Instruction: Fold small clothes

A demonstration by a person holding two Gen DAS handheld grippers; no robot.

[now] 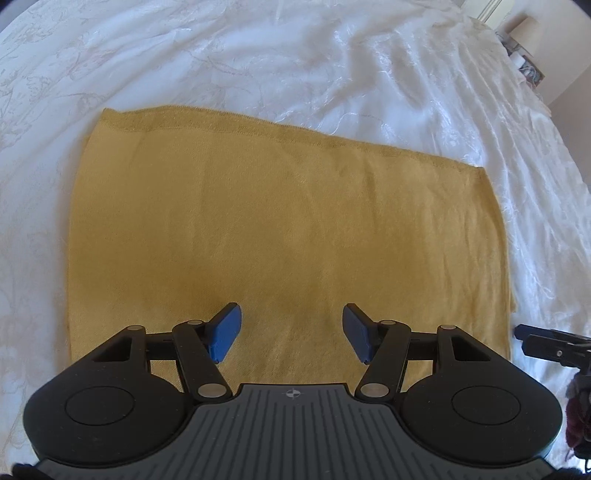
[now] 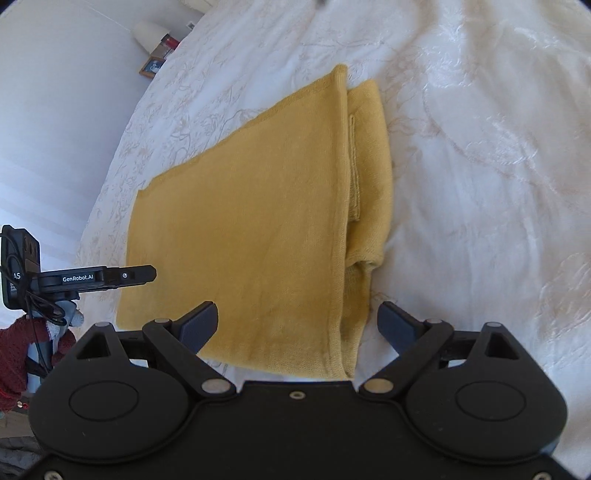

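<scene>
A mustard-yellow garment [image 1: 288,229] lies folded flat on the white bedspread [image 1: 295,55]. In the right wrist view the garment [image 2: 251,229] shows a folded top layer with a second layer and a seam sticking out along its right side. My left gripper [image 1: 292,332] is open and empty, hovering over the garment's near edge. My right gripper [image 2: 297,325] is open and empty, above the garment's near corner. The left gripper [image 2: 129,275] shows at the left of the right wrist view; the right gripper's tip [image 1: 535,338] shows at the right edge of the left wrist view.
The white embroidered bedspread [image 2: 480,147] is wrinkled around the garment. A lamp [image 2: 149,35] and a framed picture [image 2: 152,67] stand beside the bed at the far side. A dark red knitted item [image 2: 14,354] sits at the left edge.
</scene>
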